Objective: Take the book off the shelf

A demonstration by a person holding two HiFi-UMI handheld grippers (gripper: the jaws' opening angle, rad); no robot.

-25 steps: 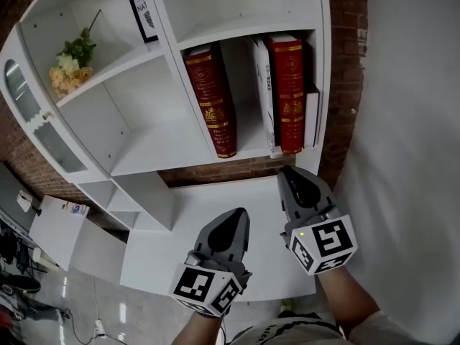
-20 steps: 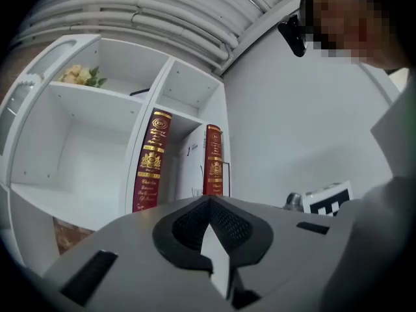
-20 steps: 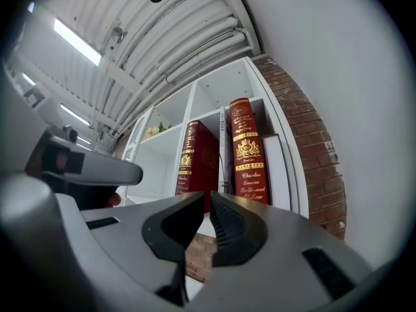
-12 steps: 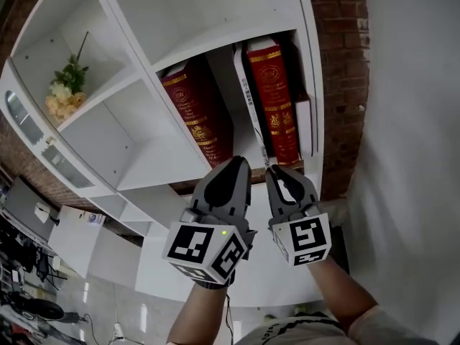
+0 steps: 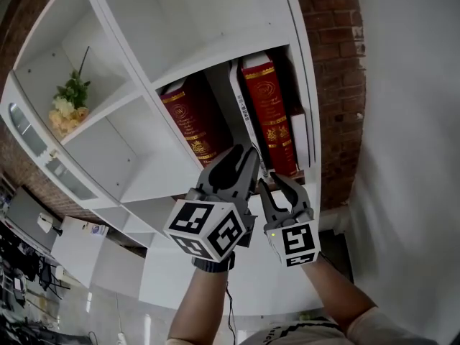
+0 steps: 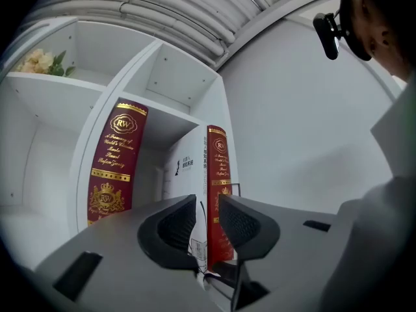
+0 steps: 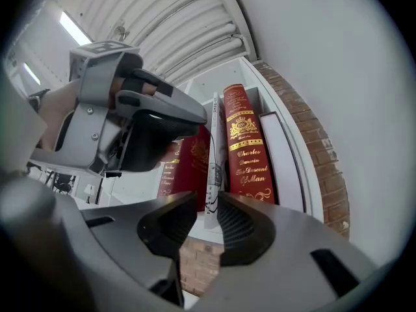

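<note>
A thin white book (image 5: 243, 113) stands on the shelf (image 5: 215, 45) between a leaning red book (image 5: 188, 124) and an upright red book (image 5: 269, 117); a white book (image 5: 300, 139) stands at the far right. My left gripper (image 5: 243, 157) is at the white book's lower spine. Its jaws are opening, and the white spine (image 6: 195, 174) shows in the gap of the left gripper (image 6: 207, 203), clear of the pads. My right gripper (image 5: 275, 183) sits just below and to the right, jaws also opening. Through the right gripper (image 7: 208, 203), the white spine (image 7: 212, 168) lines up with the gap, untouched.
A bunch of flowers (image 5: 68, 106) lies in the upper left compartment. A brick wall (image 5: 334, 85) runs behind the shelf's right side, with a plain white wall further right. A low white cabinet top (image 5: 180, 279) lies below my arms. A person's shoulder (image 6: 390, 174) fills the left gripper view's right.
Both grippers have moved up from over the cabinet top to the lower ends of the books. Their jaws were together before and now stand apart.
</note>
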